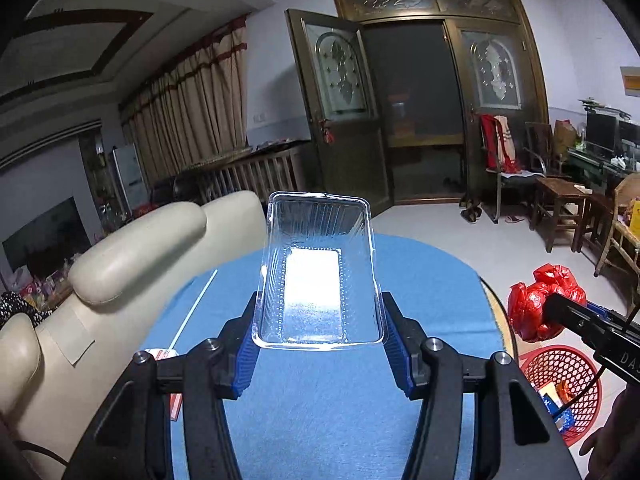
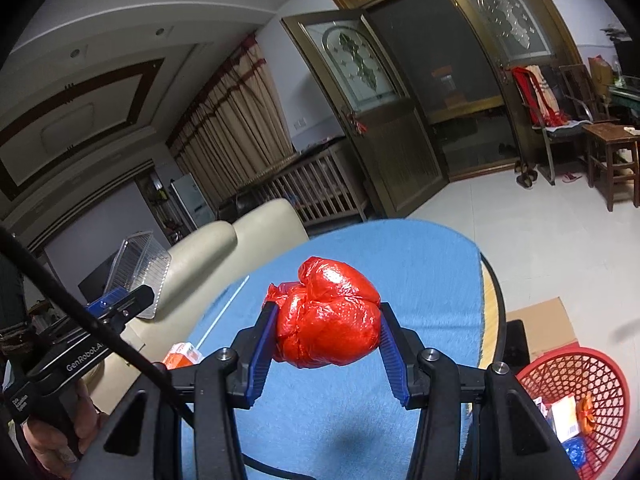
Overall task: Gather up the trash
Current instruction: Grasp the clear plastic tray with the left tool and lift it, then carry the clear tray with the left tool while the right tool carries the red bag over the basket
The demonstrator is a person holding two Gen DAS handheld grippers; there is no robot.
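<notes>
My left gripper (image 1: pixel 320 320) is shut on a clear plastic tray (image 1: pixel 318 272) and holds it above the blue table (image 1: pixel 420 280). My right gripper (image 2: pixel 326 328) is shut on a knotted red plastic bag (image 2: pixel 328 316), held above the same table (image 2: pixel 420 280). The red bag (image 1: pixel 536 304) and the right gripper also show at the right of the left wrist view. The clear tray (image 2: pixel 138 268) and left gripper show at the left of the right wrist view. A red mesh trash basket (image 2: pixel 592 368) with some wrappers inside stands on the floor to the right; it also shows in the left wrist view (image 1: pixel 560 368).
A white stick (image 1: pixel 196 308) and a small orange-and-white packet (image 2: pixel 182 354) lie on the table's left side. A cream sofa (image 1: pixel 120 272) stands left of the table. A cardboard sheet (image 2: pixel 544 328) lies on the floor by the basket. Wooden chairs (image 1: pixel 560 200) stand far right.
</notes>
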